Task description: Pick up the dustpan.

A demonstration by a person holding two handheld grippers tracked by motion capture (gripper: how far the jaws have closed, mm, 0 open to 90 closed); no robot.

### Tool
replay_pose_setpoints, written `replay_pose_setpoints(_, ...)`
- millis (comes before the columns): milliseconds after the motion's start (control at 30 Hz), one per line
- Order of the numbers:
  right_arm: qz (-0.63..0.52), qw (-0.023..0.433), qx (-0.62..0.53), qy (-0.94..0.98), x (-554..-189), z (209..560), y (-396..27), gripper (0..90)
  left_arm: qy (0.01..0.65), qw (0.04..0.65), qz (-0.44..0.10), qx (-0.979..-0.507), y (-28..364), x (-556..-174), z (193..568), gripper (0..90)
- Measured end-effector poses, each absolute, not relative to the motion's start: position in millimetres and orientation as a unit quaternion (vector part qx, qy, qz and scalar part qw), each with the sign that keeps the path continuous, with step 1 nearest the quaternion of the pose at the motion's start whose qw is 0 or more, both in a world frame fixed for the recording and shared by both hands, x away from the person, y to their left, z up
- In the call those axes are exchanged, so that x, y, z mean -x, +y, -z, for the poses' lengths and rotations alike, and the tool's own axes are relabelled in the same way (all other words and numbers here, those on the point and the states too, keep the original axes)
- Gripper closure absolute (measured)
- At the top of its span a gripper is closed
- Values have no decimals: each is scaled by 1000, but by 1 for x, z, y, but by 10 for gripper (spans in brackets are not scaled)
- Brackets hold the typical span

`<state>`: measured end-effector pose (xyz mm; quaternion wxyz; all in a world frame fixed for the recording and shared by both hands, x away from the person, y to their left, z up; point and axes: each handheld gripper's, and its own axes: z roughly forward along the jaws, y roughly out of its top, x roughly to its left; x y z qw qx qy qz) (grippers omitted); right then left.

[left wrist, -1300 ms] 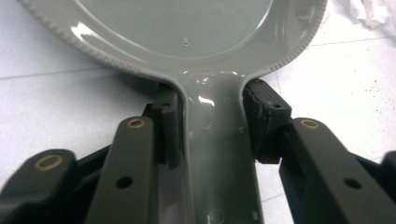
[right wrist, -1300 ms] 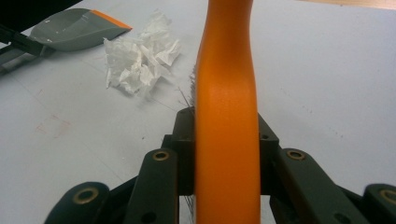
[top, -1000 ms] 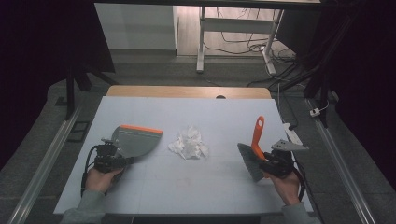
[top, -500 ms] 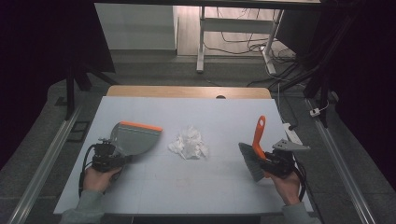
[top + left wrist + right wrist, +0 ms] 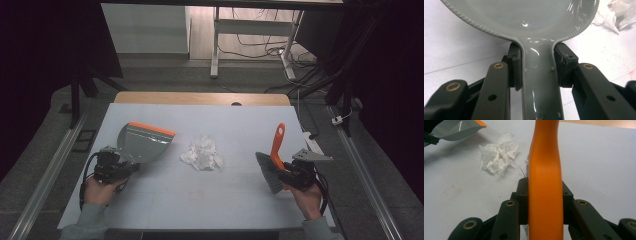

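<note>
A grey dustpan (image 5: 142, 143) with an orange front lip is held just over the table at the left. My left gripper (image 5: 111, 166) is shut on the dustpan's handle (image 5: 539, 82), a pad pressed to each side. At the right, my right gripper (image 5: 296, 175) is shut on an orange-handled brush (image 5: 276, 150); the brush handle (image 5: 545, 180) stands upright between the jaws and grey bristles (image 5: 267, 172) point toward the table's middle. A crumpled white paper wad (image 5: 202, 154) lies on the table between the two tools, also visible as paper (image 5: 497, 156) in the right gripper view.
The white table top (image 5: 215, 200) has a wooden strip (image 5: 200, 98) along its far edge. Metal rails (image 5: 50, 170) run along both sides on the floor. A desk frame (image 5: 216, 45) and cables lie beyond the table.
The left gripper and dustpan have shifted slightly toward the near left. The brush and right gripper stay where they were; the paper wad has not moved.
</note>
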<state>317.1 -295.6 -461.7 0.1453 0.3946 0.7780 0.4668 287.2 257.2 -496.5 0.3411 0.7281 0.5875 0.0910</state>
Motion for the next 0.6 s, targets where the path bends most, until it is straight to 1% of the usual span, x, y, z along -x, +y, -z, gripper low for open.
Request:
replay_pose_setpoints(333,-468,148,-393,778,-317,461,-294,703,565,375,-105,-728,270,-279,484,619)
replay_pose_setpoints(600,-467,146,-394,778,-317,462,-294,703,547,382,-114,-736,279,-274,476,619)
